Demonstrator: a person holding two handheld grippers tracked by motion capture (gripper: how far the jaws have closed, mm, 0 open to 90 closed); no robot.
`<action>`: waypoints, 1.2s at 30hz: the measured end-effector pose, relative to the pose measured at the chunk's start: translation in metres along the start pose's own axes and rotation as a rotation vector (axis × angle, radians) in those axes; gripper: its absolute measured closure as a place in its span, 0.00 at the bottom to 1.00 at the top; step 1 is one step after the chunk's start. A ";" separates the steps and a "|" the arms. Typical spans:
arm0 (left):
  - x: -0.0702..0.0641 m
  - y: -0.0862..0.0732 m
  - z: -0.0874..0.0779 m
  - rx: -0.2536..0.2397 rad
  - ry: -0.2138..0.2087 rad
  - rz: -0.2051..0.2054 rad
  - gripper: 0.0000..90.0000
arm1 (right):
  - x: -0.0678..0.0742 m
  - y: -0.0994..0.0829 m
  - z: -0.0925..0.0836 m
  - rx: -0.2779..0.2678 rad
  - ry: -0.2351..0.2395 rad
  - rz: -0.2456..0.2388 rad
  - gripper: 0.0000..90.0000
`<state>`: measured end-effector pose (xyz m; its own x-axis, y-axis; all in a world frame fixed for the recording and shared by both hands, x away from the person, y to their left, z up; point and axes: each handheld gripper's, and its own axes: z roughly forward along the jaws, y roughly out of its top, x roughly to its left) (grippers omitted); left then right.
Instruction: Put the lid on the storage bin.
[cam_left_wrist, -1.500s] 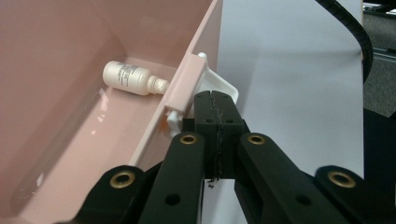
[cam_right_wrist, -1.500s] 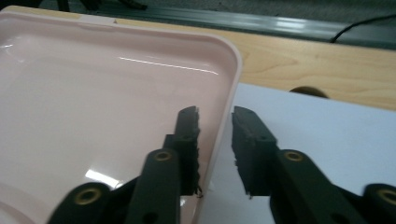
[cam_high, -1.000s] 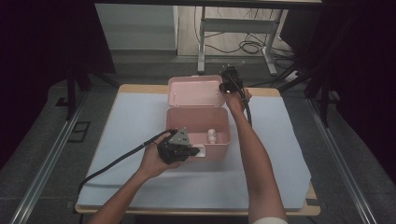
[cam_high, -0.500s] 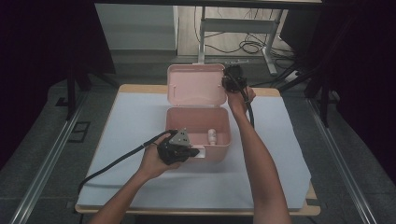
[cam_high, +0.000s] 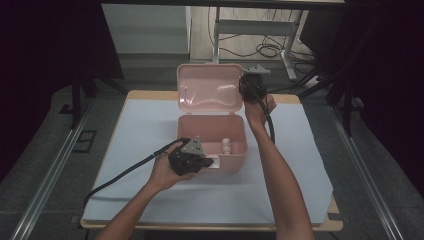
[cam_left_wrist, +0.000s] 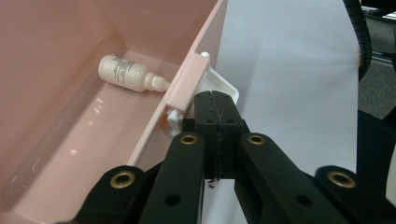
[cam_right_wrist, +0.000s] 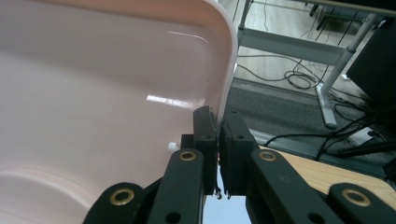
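My left gripper (cam_high: 192, 159) sits at the near front edge of a pale pink plastic storage box (cam_high: 212, 137) in the middle of a table covered with a light blue cloth (cam_high: 145, 130). Its jaws are pressed fully together, and the small white latch tab (cam_left_wrist: 219, 86) on the box's front wall lies right at their tips; whether the tips pinch it I cannot tell.

Inside the box, on its floor toward the right side, a small cream-white plastic bottle (cam_high: 226, 145) lies on its side, its long axis running front to back as seen from above. Nothing else lies in the box.

Behind the box, the pink hinged lid (cam_high: 210, 92) stands upright, its hollow inner face turned toward me. The hinge line, the lid's long axis, runs left to right across the table.

My right gripper (cam_high: 252, 87) is at the lid's right edge, near the top corner, and is the nearer hand to it. Its jaws are clamped on the lid's thin rim (cam_right_wrist: 223, 100). I judge that opening the lid further means swinging it away from me, about that hinge.
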<state>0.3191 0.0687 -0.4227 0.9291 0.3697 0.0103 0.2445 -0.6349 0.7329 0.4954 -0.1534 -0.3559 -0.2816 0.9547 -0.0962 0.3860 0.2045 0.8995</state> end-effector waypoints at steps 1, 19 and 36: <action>0.000 0.000 0.000 0.000 0.000 0.000 1.00 | 0.000 0.000 0.000 0.000 0.000 0.000 0.96; 0.000 0.000 0.000 0.002 0.000 -0.001 1.00 | 0.007 -0.016 -0.033 -0.151 -0.008 0.009 0.97; 0.000 0.000 0.000 -0.002 0.001 -0.004 1.00 | 0.013 -0.044 -0.065 -0.284 -0.014 -0.002 0.98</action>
<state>0.3195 0.0687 -0.4226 0.9279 0.3728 0.0083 0.2475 -0.6323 0.7341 0.4170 -0.1638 -0.3692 -0.2692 0.9577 -0.1018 0.1237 0.1392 0.9825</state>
